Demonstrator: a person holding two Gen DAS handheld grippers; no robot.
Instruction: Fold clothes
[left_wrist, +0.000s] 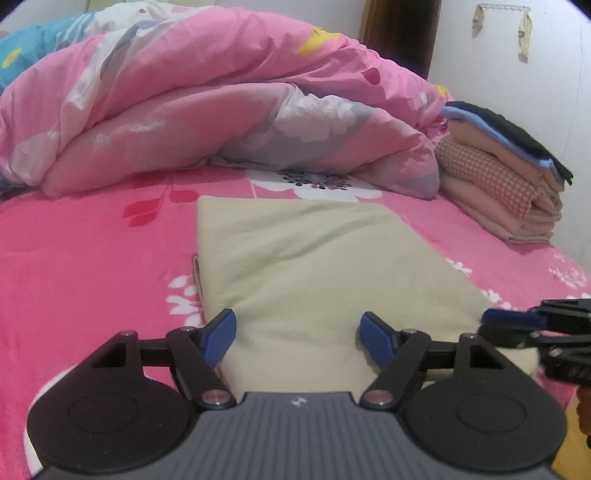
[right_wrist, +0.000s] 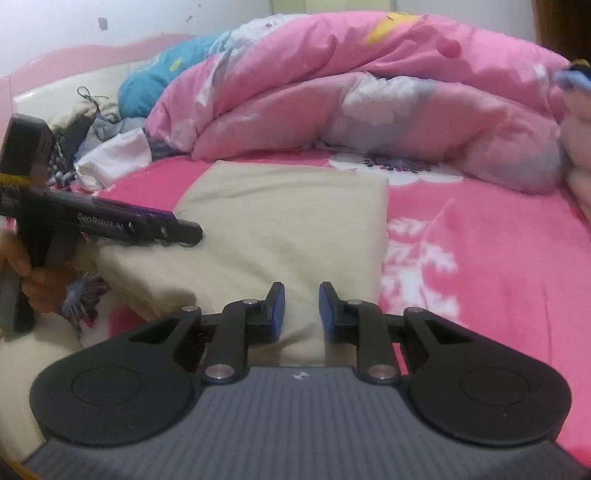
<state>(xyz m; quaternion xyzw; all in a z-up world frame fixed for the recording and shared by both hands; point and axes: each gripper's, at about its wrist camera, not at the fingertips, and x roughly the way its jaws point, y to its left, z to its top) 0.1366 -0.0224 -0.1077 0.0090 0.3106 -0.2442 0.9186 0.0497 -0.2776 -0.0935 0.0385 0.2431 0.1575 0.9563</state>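
Pink floral sheet (left_wrist: 92, 258) covers the bed, with a pink quilt (left_wrist: 207, 110) heaped at the far side, well beyond both tools. A white wall (left_wrist: 517, 92) stands behind.

Cloth (left_wrist: 314, 266): beige, folded into a flat rectangle, lying on the sheet directly ahead of the left gripper (left_wrist: 297, 334) and running away from it toward the quilt. In the right wrist view the same cloth (right_wrist: 288, 221) lies straight ahead of the right gripper (right_wrist: 301, 308), its right edge just right of that tool's line.

Left gripper: jaws stand wide, blue pads over the near end of the cloth, nothing clamped between them. Whether the pads touch the fabric cannot be told.

Right gripper: jaws narrow, a slim gap remaining, with the near edge of the cloth showing in that gap; no pinch is visible. It appears blurred at the right edge of the left view.

Left of the right gripper, a hand (right_wrist: 33, 273) holds the left tool's handle above the cloth's left side.

Stack (left_wrist: 517, 184) of folded garments sits far right of the left gripper, beside the quilt. Loose clothes (right_wrist: 110, 155) lie far left of the right gripper.
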